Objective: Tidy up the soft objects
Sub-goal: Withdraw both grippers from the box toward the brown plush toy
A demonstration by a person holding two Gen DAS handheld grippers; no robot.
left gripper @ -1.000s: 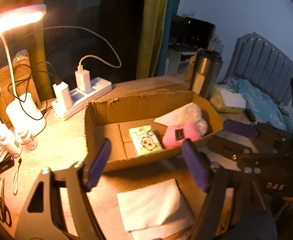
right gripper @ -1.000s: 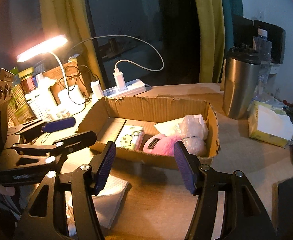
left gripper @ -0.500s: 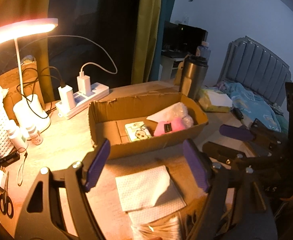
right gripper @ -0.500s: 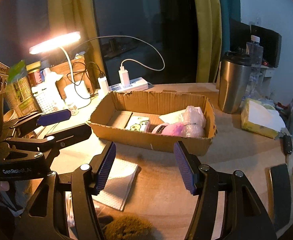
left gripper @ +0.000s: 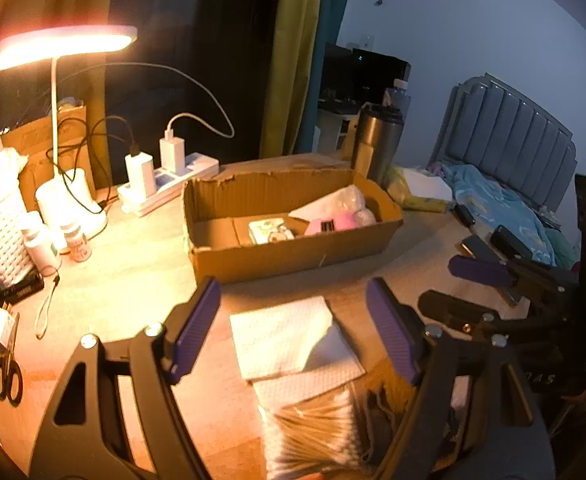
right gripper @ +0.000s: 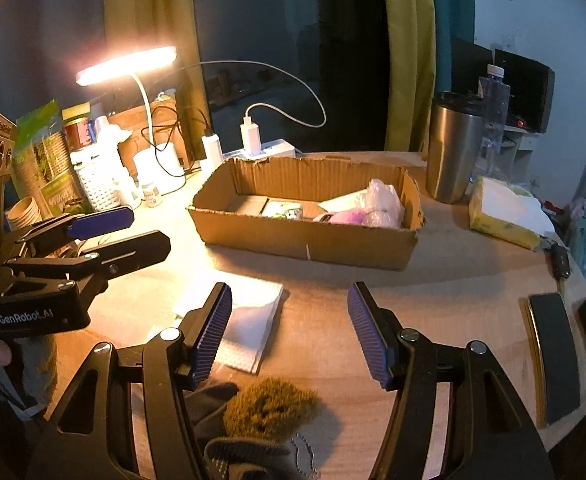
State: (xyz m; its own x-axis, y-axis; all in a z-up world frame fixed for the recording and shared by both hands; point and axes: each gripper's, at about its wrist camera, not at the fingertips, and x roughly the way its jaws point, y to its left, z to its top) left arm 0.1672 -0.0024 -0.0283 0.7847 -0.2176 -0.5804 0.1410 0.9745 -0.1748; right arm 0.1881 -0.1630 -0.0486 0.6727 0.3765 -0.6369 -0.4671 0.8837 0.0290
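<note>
Left gripper [left gripper: 293, 328] jaws spread wide, nothing between the purple pads, hovering over a folded white cloth [left gripper: 289, 336] on the wooden table [left gripper: 133, 280]. Cloth: dimpled texture, two layers stacked slightly offset, flat. Just in front of it, nearest the camera, a clear pack of cotton swabs [left gripper: 313, 436].

Right gripper [right gripper: 289, 332] jaws also apart, empty, over bare table beside the same white cloth [right gripper: 249, 320]. Below it a dark glove [right gripper: 221, 404] and an olive fuzzy pom-pom [right gripper: 269, 404] with a bead chain, at the table's near edge.

Further back: open cardboard box [right gripper: 305, 240], shallow, torn rim. Inside: small printed tissue pack [left gripper: 271, 230] lying flat, pink plush item [left gripper: 333, 224] with a dark tag, crinkly clear-wrapped bundle [right gripper: 381, 200] at the right end.

Steel tumbler [right gripper: 455, 148] upright behind the box; lit desk lamp [left gripper: 65, 42] and power strip [left gripper: 169, 188] to the left.
</note>
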